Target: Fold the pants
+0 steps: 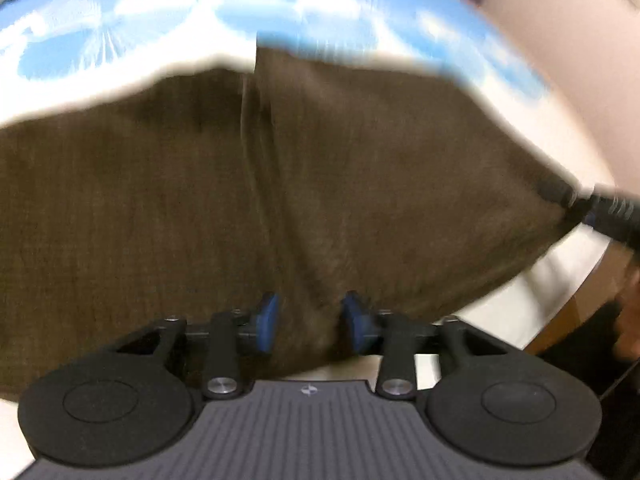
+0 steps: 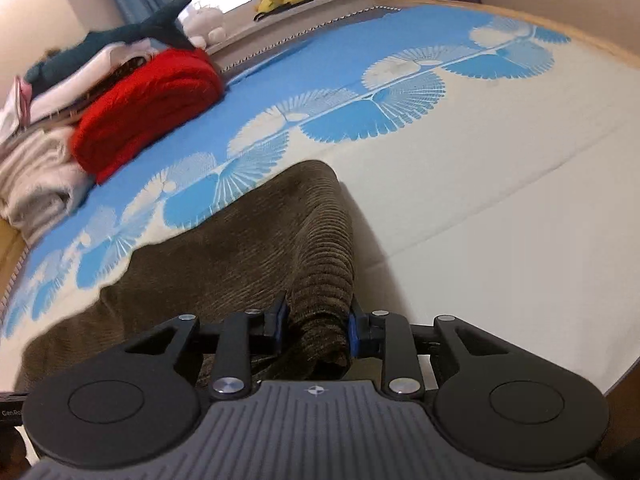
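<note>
A: Where are the pants (image 2: 224, 256) rn?

B: Spread on the bed (image 2: 500, 208), near edge, brown corduroy, on the blue-and-white fan-print sheet. One end is bunched up into a ridge and it runs straight into the right gripper (image 2: 316, 326).

A: So that one's got hold of them?

B: Yep. Its blue pads (image 2: 353, 330) press on either side of a thick wad of the cloth, both touching it. Clamped on a fat fold, prob a corner or hem, so it can be lifted and carried over w/o slipping.

A: And the left gripper (image 1: 308, 322)?

B: Pointing down at the fabric, jaws apart. There's cloth between the pads, but I see a gap on each side, so it isn't pinching anything. The left wrist view is blurry though, so take that loosely.

A: Why's it there then?

B: My guess: it's lined up on the other corner of the same end. Two holds keep the edge straight when it's folded over.

A: Anything in the way?

B: Not really. A red blanket (image 2: 148, 108) and a stack of folded stuff sit well apart at the far-left side of the bed. Plush toys are on the ledge by the window.
</note>
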`<state>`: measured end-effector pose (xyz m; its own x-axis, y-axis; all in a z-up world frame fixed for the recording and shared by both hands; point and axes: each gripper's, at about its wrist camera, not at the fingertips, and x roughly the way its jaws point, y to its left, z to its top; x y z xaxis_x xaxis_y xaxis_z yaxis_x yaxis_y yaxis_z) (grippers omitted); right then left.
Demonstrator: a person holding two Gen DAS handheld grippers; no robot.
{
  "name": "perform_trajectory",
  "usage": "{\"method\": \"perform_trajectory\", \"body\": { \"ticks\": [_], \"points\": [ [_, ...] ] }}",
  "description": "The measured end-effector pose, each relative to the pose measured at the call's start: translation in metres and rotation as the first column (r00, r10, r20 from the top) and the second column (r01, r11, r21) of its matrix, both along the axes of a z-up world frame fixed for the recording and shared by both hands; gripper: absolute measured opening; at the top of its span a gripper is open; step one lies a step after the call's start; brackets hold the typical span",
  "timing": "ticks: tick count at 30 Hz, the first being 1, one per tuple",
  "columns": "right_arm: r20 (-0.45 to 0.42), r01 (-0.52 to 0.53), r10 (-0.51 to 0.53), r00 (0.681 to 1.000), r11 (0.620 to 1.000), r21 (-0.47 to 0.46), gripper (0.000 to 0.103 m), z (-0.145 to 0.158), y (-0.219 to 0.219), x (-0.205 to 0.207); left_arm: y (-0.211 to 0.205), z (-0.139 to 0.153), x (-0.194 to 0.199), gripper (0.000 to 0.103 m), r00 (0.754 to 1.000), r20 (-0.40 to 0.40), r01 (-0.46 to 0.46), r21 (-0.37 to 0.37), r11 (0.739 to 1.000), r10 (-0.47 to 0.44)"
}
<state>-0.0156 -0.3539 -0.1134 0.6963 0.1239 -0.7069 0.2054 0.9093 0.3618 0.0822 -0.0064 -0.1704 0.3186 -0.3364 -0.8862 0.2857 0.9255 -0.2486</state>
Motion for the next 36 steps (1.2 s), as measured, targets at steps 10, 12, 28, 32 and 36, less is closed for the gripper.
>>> {"method": "perform_trajectory", "body": {
  "ticks": [10, 12, 28, 32, 36],
  "points": [
    [-0.163, 0.089, -0.08, 0.983, 0.995, 0.047, 0.05, -0.034, -0.011, 0.007, 0.001, 0.03, -0.012, 0.054, 0.989, 0.147, 0.008, -0.04, 0.999, -0.002],
    [-0.169, 0.083, -0.075, 0.983, 0.996, 0.038, 0.051, -0.036, -0.009, 0.005, 0.001, 0.027, -0.008, 0.054, 0.991, 0.131, -0.003, -0.043, 0.999, 0.008],
    [0.303, -0.218, 0.375, 0.876, 0.869, -0.445, 0.028, 0.073, 0.114, -0.043, 0.043, 0.127, 0.008, 0.078, 0.971, 0.211, -0.066, -0.228, 0.971, 0.116],
    [0.324, -0.312, 0.562, 0.761, 0.755, -0.577, 0.028, 0.085, 0.162, -0.057, 0.032, 0.166, 0.036, 0.089, 0.971, 0.241, 0.074, -0.31, 0.948, 0.003],
    [0.294, -0.366, 0.665, 0.686, 0.665, -0.651, 0.028, 0.084, 0.195, -0.062, 0.004, 0.154, 0.074, 0.09, 0.982, 0.141, 0.165, -0.33, 0.93, -0.124]
  ]
}}
